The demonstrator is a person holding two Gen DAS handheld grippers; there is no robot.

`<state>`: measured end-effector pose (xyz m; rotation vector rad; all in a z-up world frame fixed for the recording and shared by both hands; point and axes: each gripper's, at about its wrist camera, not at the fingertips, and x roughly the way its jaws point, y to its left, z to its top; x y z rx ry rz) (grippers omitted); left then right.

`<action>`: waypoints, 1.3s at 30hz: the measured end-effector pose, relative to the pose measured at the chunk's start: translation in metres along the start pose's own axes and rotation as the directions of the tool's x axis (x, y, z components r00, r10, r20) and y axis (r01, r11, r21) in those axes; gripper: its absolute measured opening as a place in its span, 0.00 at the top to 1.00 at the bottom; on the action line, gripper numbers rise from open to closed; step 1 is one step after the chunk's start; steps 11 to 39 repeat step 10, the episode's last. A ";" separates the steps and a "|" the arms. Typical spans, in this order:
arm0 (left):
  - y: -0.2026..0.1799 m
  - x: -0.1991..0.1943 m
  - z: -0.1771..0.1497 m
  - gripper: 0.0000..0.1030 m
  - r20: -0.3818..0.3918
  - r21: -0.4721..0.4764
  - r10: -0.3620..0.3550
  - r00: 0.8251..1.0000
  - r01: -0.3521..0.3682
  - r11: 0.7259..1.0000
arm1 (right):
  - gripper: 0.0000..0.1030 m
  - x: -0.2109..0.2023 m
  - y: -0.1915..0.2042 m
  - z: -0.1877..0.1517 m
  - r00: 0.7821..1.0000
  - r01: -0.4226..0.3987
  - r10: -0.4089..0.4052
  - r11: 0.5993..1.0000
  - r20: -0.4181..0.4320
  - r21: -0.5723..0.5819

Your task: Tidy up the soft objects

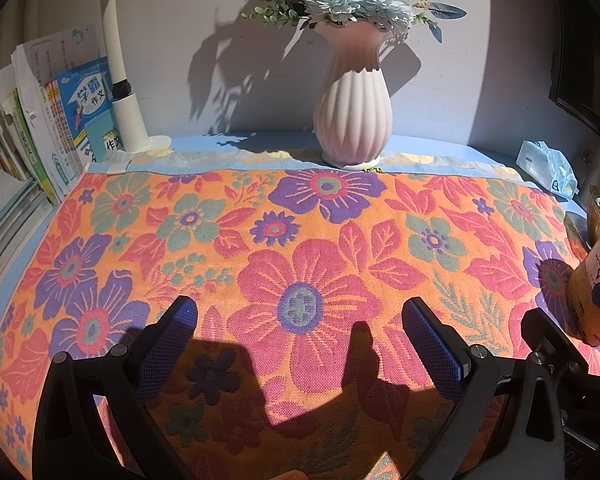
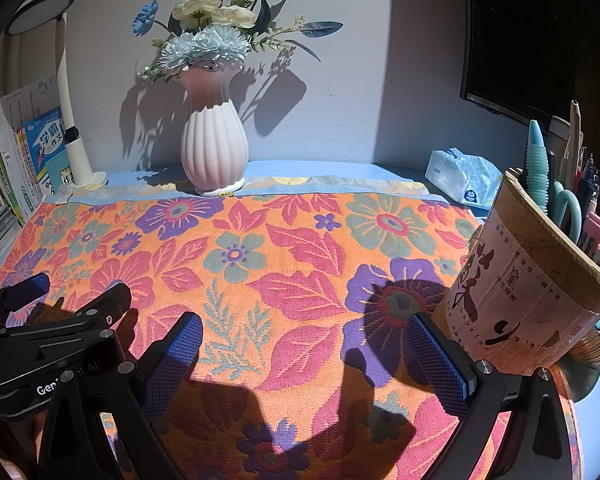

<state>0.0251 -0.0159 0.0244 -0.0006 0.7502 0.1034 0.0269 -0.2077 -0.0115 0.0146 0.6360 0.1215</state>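
Observation:
A large orange towel (image 1: 300,216) (image 2: 300,240) with pink, purple and green flowers lies spread flat over the blue desk. A pale blue patterned strip of cloth (image 1: 240,160) (image 2: 332,186) shows along its far edge. My left gripper (image 1: 300,312) hovers open just above the towel's near middle, with nothing between its blue pads. It shows again at the left edge of the right wrist view as the left gripper (image 2: 72,292). Beside it, over the towel's near right part, my right gripper (image 2: 304,332) is open and empty too.
A pink ribbed vase (image 1: 352,120) (image 2: 214,148) of flowers stands on the towel's far edge. Books (image 1: 40,128) and a white lamp (image 1: 128,112) are at far left. A tissue pack (image 2: 460,176) and a pen holder (image 2: 532,280) sit right, the holder close by my right finger.

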 end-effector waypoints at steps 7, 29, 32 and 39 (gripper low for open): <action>0.001 -0.003 -0.001 0.01 0.034 0.000 0.012 0.999 -0.012 1.000 | 0.01 0.000 0.000 0.000 1.000 0.001 -0.001 1.000 -0.001 0.000; 0.007 -0.005 -0.001 0.01 0.052 -0.014 -0.010 0.999 0.010 1.000 | 0.01 0.000 0.000 0.000 1.000 0.000 0.000 1.000 0.000 0.001; 0.007 -0.005 -0.001 0.01 0.052 -0.014 -0.010 0.999 0.010 1.000 | 0.01 0.000 0.000 0.000 1.000 0.000 0.000 1.000 0.000 0.001; 0.007 -0.005 -0.001 0.01 0.052 -0.014 -0.010 0.999 0.010 1.000 | 0.01 0.000 0.000 0.000 1.000 0.000 0.000 1.000 0.000 0.001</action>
